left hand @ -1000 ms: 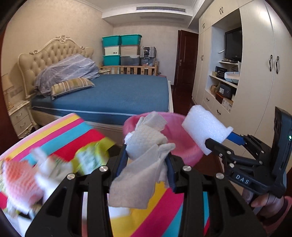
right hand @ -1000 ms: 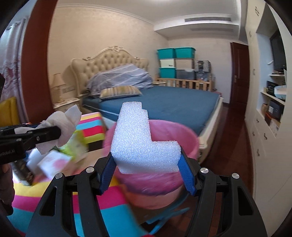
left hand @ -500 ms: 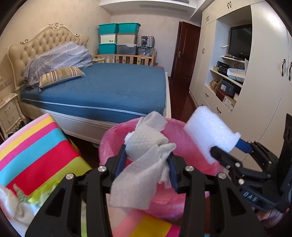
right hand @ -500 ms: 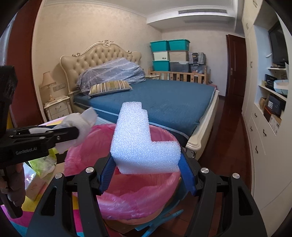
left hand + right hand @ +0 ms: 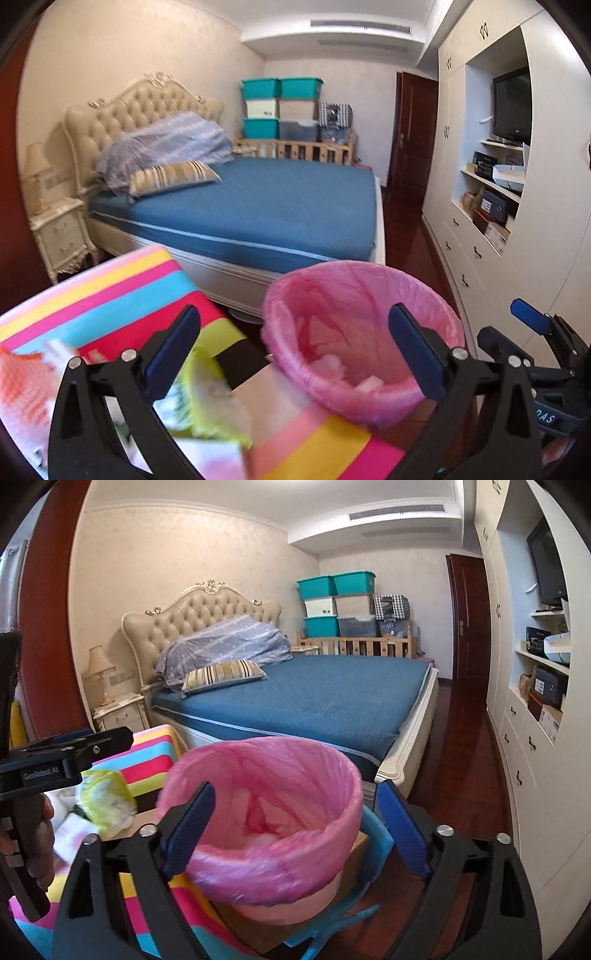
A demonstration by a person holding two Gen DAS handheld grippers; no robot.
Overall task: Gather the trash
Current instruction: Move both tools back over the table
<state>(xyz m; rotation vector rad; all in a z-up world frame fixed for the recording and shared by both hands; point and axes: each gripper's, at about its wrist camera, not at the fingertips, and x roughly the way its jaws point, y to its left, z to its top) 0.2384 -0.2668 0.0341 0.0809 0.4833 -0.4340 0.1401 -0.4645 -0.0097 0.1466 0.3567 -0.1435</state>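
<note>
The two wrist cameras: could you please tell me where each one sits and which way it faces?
Left wrist view: on the left gripper, looking slightly down at the pink-lined bin; its own opening, empty jaws and the right gripper show.
Right wrist view: on the right gripper, facing the same bin; opening, empty jaws, left gripper and a hand show.
Shared: bin, striped cloth, bed.

The left gripper (image 5: 110, 738), seen from the right wrist camera, carries "GenRobot.AI" in pale letters on its black side. The right gripper (image 5: 517, 325), seen from the left wrist camera, shows "DAS", its start hidden.
</note>
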